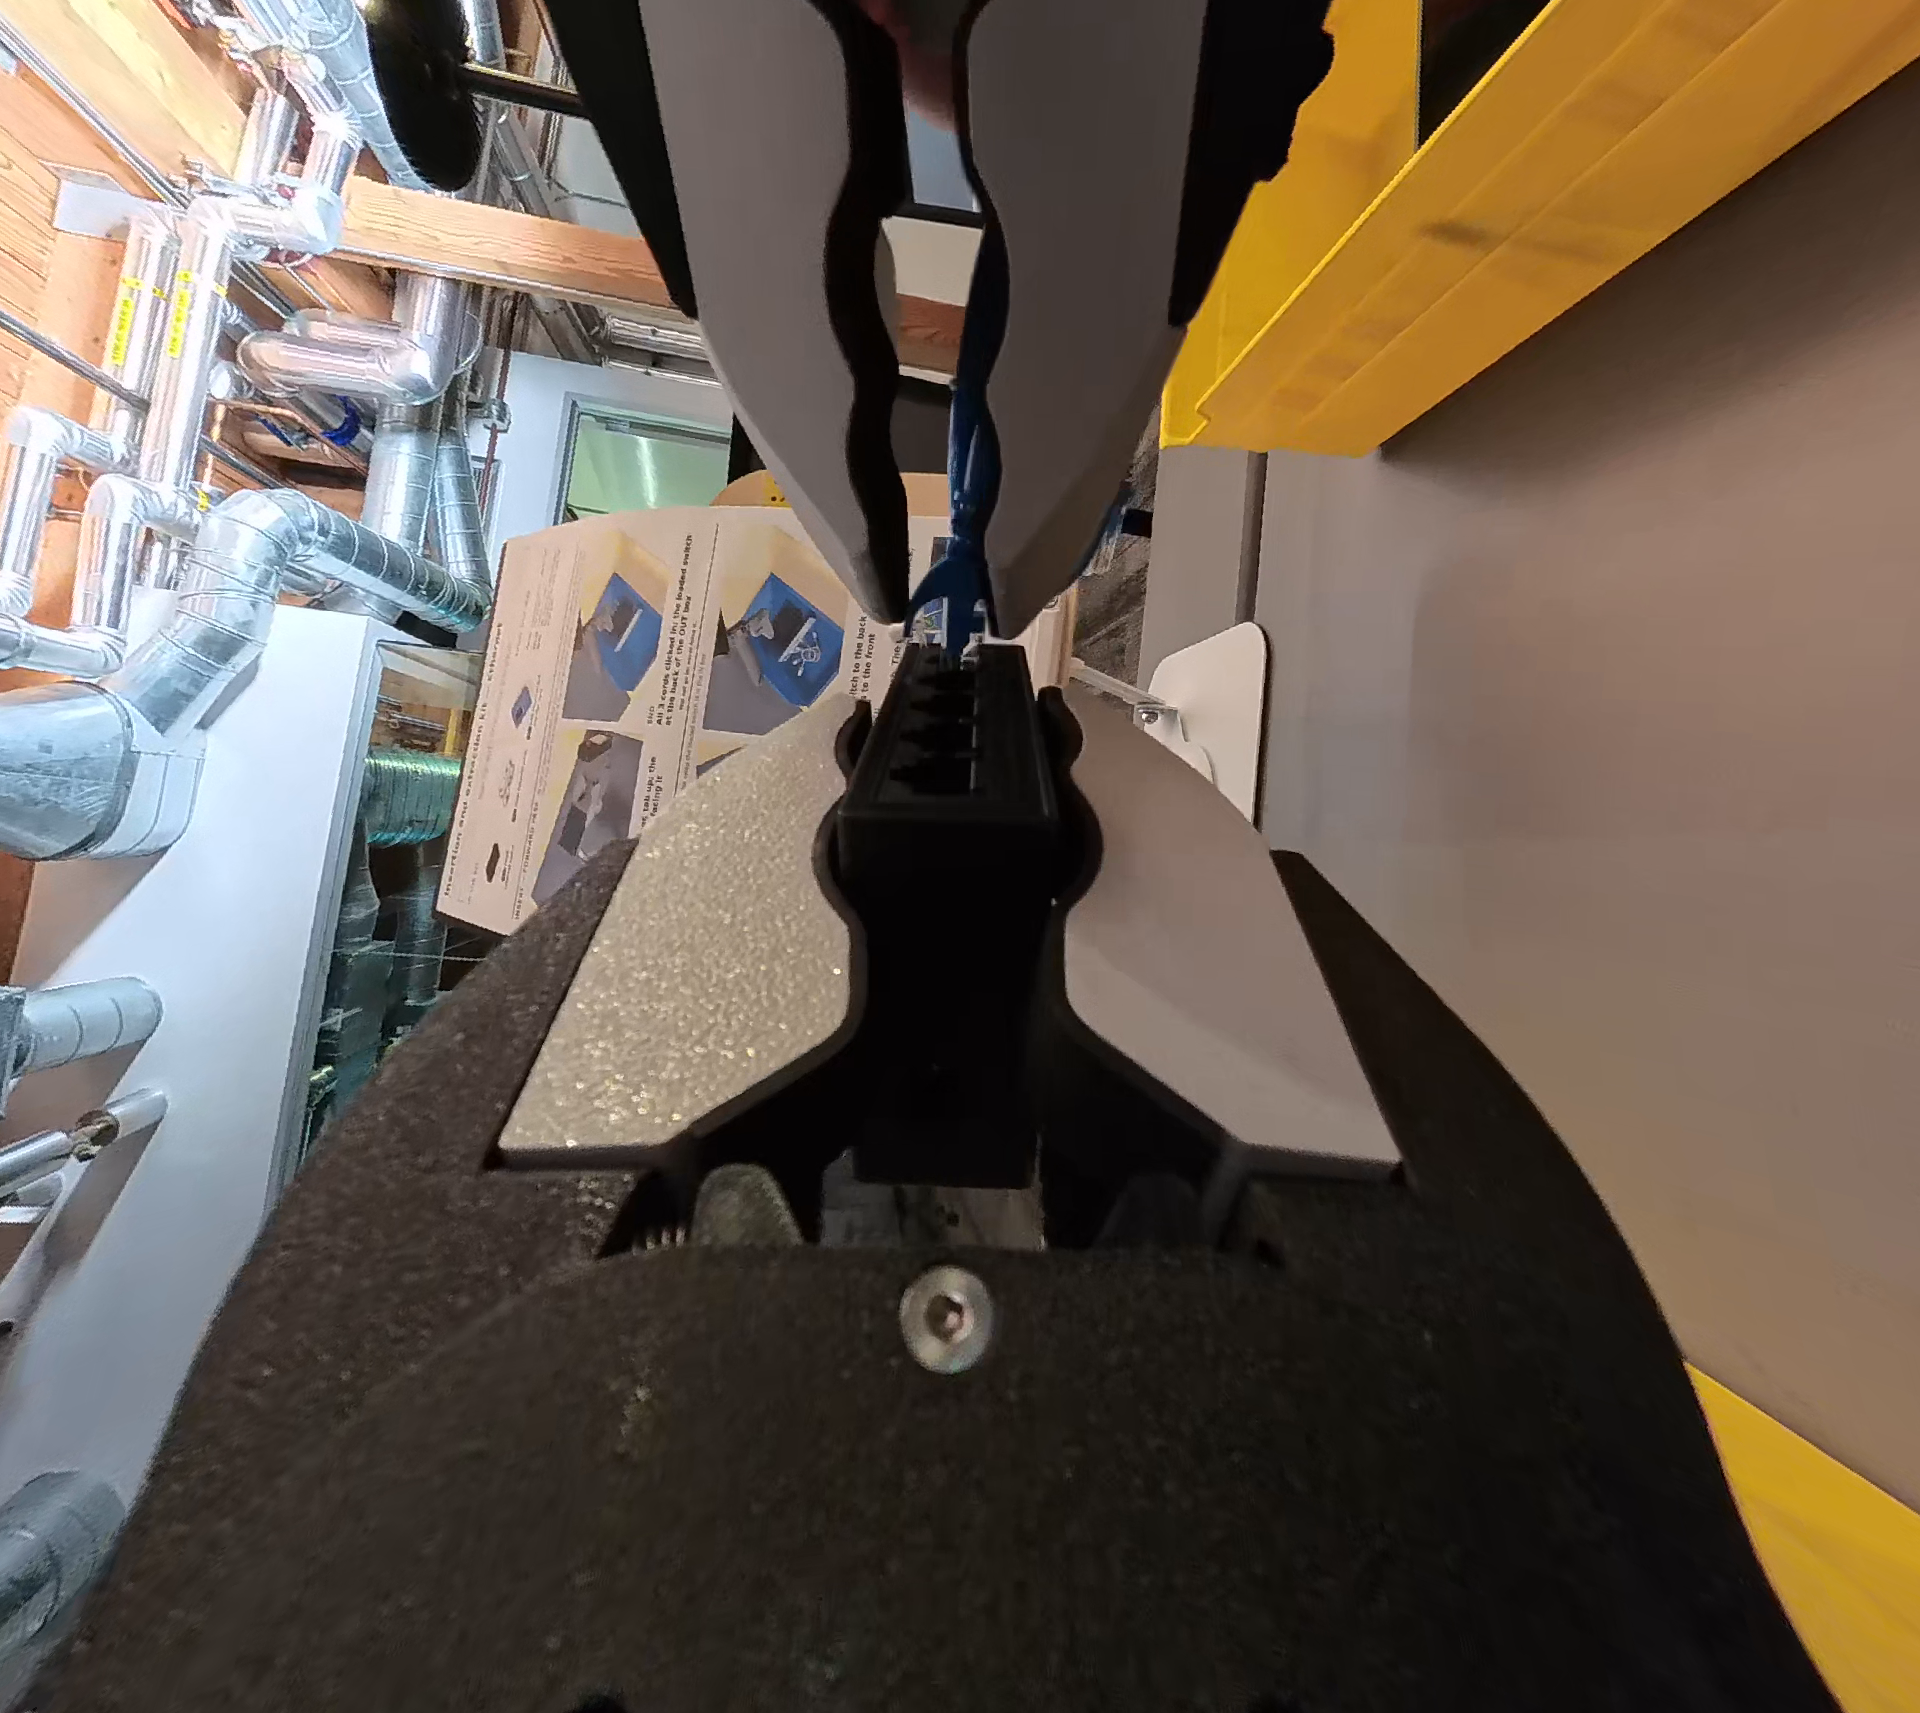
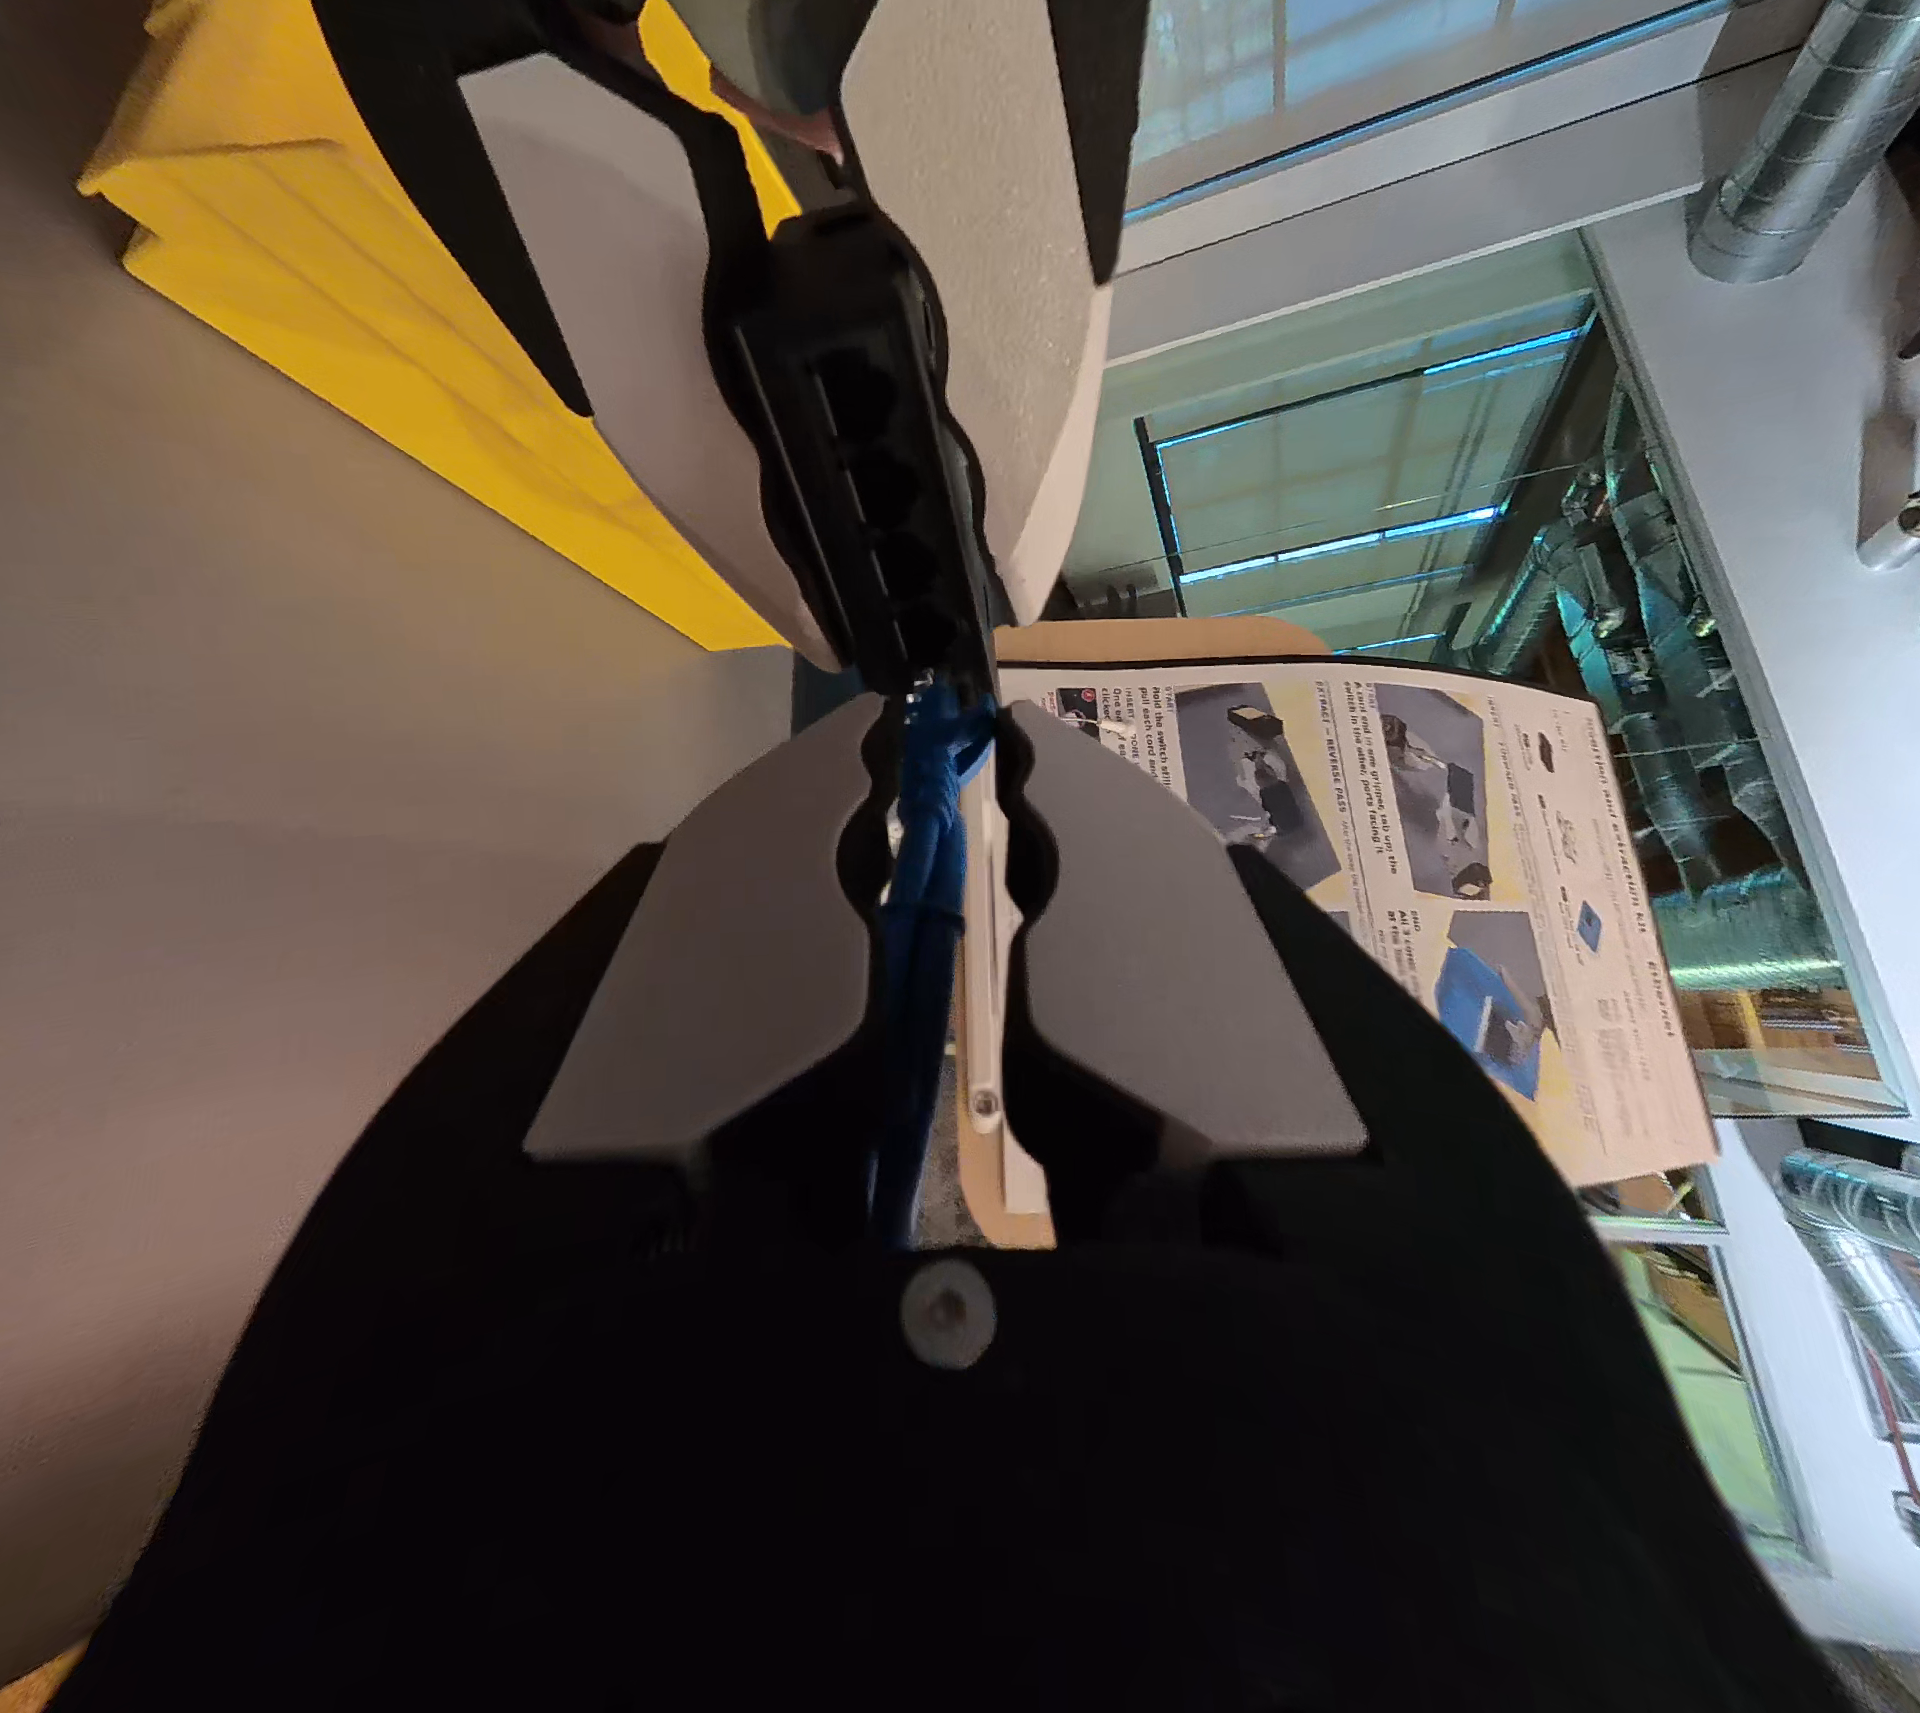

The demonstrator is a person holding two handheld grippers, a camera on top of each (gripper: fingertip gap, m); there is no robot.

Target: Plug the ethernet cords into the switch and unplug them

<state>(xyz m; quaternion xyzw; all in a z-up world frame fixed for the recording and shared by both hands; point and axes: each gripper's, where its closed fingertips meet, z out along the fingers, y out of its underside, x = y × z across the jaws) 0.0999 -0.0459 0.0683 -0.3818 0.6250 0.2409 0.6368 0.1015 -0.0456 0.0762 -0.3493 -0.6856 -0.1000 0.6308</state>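
two claws busy. left gripper [image 1: 956, 718] clenched on black switch [image 1: 951, 759], frame centre. right gripper [image 2: 935, 713] pinches blue cord [image 2: 920, 894] near plug, at end port. switch hard, light; cord bendy, so hold near plug.

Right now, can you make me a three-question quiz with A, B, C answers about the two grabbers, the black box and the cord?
1. Where is the switch?
A. Between the left gripper's fingers
B. Inside the yellow bin
C. Lying on the paper sheet

2. What colour is the cord?
A. Red
B. Blue
C. White

3. What is the right gripper doing?
A. Hanging open and empty
B. Shut on the cord
C. Shut on the switch

Answers:
1 A, the left wrist view shows both fingers pressed on the box's sides.
2 B, it shows blue in both views.
3 B, its fingers close on the cord just behind the plug at the box's end port.
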